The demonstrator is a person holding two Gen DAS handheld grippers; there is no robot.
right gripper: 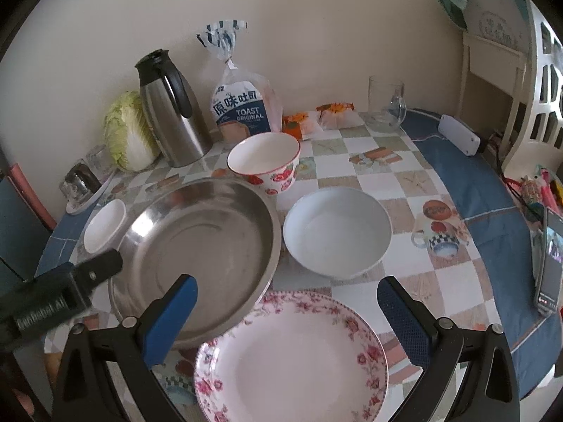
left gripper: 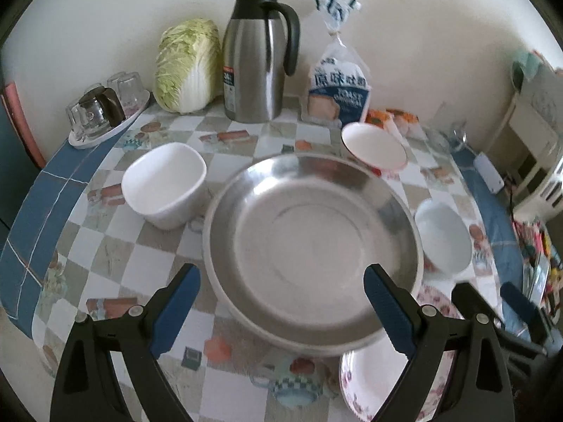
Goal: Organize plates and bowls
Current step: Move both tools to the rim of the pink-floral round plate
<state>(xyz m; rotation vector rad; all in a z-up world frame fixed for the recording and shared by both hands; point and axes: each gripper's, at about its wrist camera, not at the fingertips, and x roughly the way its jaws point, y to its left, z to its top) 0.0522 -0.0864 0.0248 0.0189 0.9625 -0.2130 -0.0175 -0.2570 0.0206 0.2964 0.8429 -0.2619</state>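
Blue-padded left gripper [left gripper: 281, 302] sits lowest in the left wrist view, jaws wide apart, holding nothing, straddling the near rim of a large round stainless-steel plate [left gripper: 313, 246]. Steel plate looks tilted, its near-right edge overlapping a round white china plate with pink floral rim [left gripper: 369, 379]; whether it's lifted or resting there, cannot tell. Right gripper [right gripper: 286, 313], same blue pads, jaws also wide apart and empty, hovers over the floral plate [right gripper: 292, 358].

Square-ish plain white bowl [left gripper: 163, 184] stands upright just left of the steel plate. Plain round white bowl [right gripper: 337, 232] sits right of the steel plate, close to it, beyond the floral plate. White bowl with red strawberry print and red rim [right gripper: 264, 161] stands behind both, near the back.

All on a round table with checked blue-bordered printed cloth [right gripper: 440, 183]. Against the back wall: pale green napa cabbage [left gripper: 188, 65], steel thermal jug with black handle and lid [left gripper: 258, 56], clear bag of toast bread with blue label [right gripper: 241, 105], orange-wrapped snack packs [right gripper: 316, 119], clear glass mug [right gripper: 385, 105]. White tray of upturned glasses [left gripper: 102, 112] at far left. White power adapter [right gripper: 457, 133] at back right edge, black phone [right gripper: 549, 256] at right edge.
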